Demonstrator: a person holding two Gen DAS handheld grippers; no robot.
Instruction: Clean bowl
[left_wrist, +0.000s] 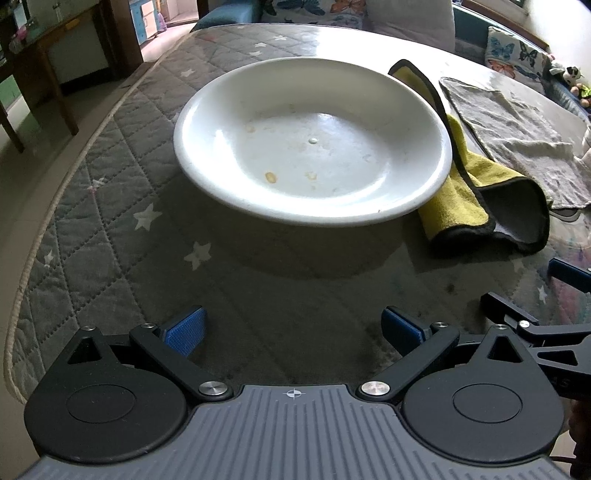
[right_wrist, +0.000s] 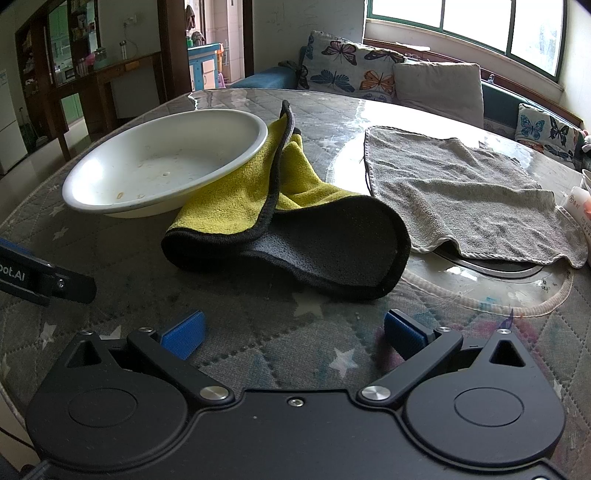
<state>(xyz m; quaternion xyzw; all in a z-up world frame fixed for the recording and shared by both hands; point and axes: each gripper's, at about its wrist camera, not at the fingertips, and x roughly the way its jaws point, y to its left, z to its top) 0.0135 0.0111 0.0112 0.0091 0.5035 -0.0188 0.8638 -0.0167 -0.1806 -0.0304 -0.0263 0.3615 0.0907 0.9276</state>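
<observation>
- The left gripper (left_wrist: 293, 334) has its jaws spread wide, holding nothing, above the bench (left_wrist: 110, 229).
- The right gripper (right_wrist: 293, 334) is likewise wide apart and empty.
- The white bowl (left_wrist: 312, 140) sits straight ahead of the left gripper, crumbs inside.
- The yellow cloth (right_wrist: 236, 199) lies ahead of the right gripper, touching the bowl's rim.

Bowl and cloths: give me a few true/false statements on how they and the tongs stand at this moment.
1. The bowl has food specks inside. True.
2. The yellow cloth lies inside the bowl. False: it lies beside the bowl, one edge against the rim.
3. Left tongs are shut on the cloth. False: open, holding nothing.
4. Right tongs are open and empty. True.
5. The grey towel lies apart from the bowl. True.
</observation>
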